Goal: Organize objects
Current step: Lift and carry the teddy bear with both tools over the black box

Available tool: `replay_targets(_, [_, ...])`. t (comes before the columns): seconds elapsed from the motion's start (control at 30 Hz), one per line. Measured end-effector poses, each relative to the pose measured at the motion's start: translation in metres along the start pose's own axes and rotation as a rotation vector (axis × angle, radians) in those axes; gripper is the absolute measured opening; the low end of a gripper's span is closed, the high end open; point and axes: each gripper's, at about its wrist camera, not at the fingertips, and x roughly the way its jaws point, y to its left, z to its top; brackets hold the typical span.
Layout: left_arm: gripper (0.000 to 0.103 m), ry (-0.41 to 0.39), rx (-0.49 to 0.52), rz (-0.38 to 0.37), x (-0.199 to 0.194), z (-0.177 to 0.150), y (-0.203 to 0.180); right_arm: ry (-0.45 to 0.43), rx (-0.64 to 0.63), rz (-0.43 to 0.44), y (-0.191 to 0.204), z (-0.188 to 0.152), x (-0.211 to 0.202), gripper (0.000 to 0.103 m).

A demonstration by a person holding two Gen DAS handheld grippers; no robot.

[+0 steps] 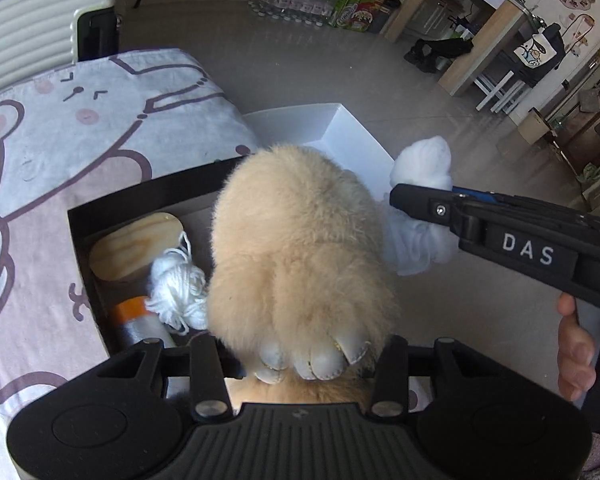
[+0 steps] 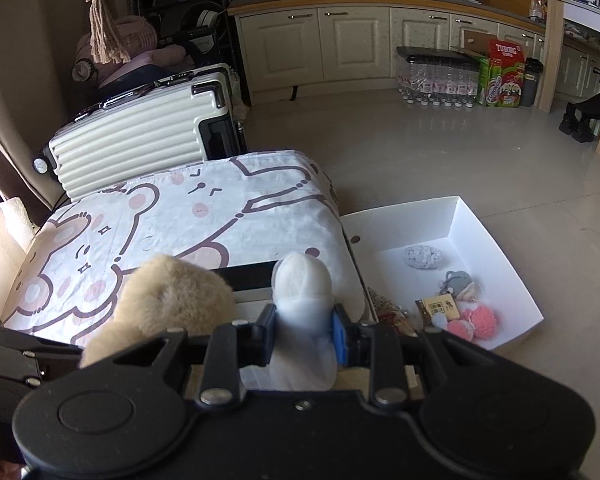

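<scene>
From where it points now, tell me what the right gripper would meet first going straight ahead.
Probably the black box on the bear-print cover: it lies just beyond the white bundle held by the right gripper. Depth is unclear.

Black gripper (image 1: 404, 200) marked "DAS"

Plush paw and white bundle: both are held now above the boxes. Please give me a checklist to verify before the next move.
1. Left gripper shut on the plush paw: ok.
2. Right gripper shut on the white bundle: ok.
3. White box has free floor for another item: ok, its toys lie near the front.
4. Black box has free room: cannot tell, the paw hides most of it; a wooden piece and yarn already lie inside.
5. The two grippers are apart: ok, but close together.
</scene>
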Motion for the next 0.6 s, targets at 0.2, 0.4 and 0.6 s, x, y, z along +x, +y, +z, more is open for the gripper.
replay_targets(0.2, [0.045, 0.066, -0.14, -0.037, 0.03, 0.012, 0.023, 0.002, 0.009, 0.005, -0.009, 0.0, 0.005, 0.029])
replay_targets(0.4, [0.045, 0.089, -0.221, -0.068, 0.056, 0.027, 0.035, 0.019, 0.002, 0.012, -0.016, -0.001, 0.015, 0.029])
replay_targets(0.6, [0.045, 0.076, -0.194, -0.03, 0.079, 0.043, 0.032, 0.043, -0.013, 0.027, -0.022, -0.002, 0.025, 0.029])
